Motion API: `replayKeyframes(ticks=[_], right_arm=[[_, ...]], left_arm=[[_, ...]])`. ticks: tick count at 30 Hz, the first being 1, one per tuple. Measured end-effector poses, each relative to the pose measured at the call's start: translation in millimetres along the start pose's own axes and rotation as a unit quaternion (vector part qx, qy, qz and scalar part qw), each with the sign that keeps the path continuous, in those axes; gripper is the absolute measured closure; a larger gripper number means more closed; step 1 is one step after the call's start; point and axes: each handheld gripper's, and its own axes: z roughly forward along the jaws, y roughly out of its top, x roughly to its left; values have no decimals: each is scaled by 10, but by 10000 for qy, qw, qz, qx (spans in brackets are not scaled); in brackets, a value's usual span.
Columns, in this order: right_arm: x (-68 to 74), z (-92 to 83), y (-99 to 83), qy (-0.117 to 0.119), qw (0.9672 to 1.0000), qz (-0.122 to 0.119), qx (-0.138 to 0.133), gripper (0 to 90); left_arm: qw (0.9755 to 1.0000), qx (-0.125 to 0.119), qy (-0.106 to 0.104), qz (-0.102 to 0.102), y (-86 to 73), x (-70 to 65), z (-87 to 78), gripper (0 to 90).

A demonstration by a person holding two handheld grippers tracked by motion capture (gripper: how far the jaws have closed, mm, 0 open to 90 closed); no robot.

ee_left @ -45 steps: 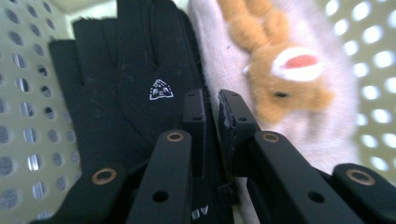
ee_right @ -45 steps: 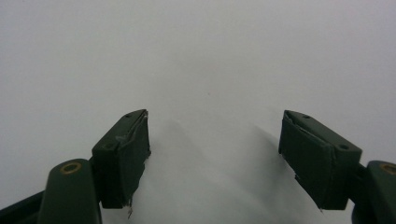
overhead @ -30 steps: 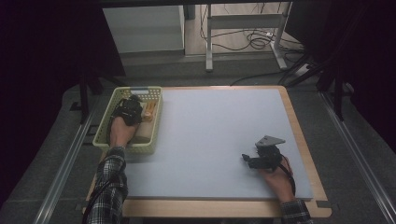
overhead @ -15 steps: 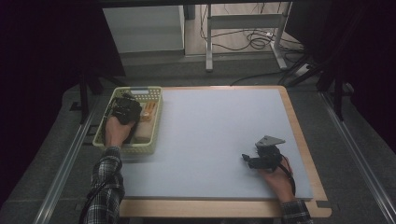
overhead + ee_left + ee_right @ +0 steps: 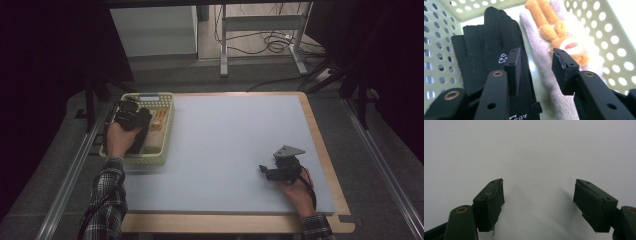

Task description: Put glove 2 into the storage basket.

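My left gripper [image 5: 534, 67], jaws parted and empty, hangs over a black glove [image 5: 486, 50] printed "AB5"; my right gripper [image 5: 539, 202] gapes empty at the tabletop's [image 5: 225, 145] four o'clock.

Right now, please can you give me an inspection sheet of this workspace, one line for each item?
Surface: pale grey mat on a wood-edged table, bare in the middle.
Job's things: yellow perforated basket at the table's left edge; inside lie a black glove and, beside it, a white glove with an orange plush figure.
Clutter: nothing seen.
Grippers: left tongs open, down in the basket above the gloves, holding nothing; right tongs open over the bare mat.
Cables: loose cables on the floor behind the table.
Surroundings: metal frame legs, dark curtains at the sides.
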Motion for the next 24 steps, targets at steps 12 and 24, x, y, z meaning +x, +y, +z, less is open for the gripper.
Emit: replayKeyframes(ticks=[12,24], right_arm=[[2,0,0,-8,10000,-19,-6,241],[3,-1,0,-11,10000,-17,-4,240]], left_arm=[[9997,-204,-115,58,-88,2,-129,404],[9980,-537,-315,117,-200,-11,-244,171]])
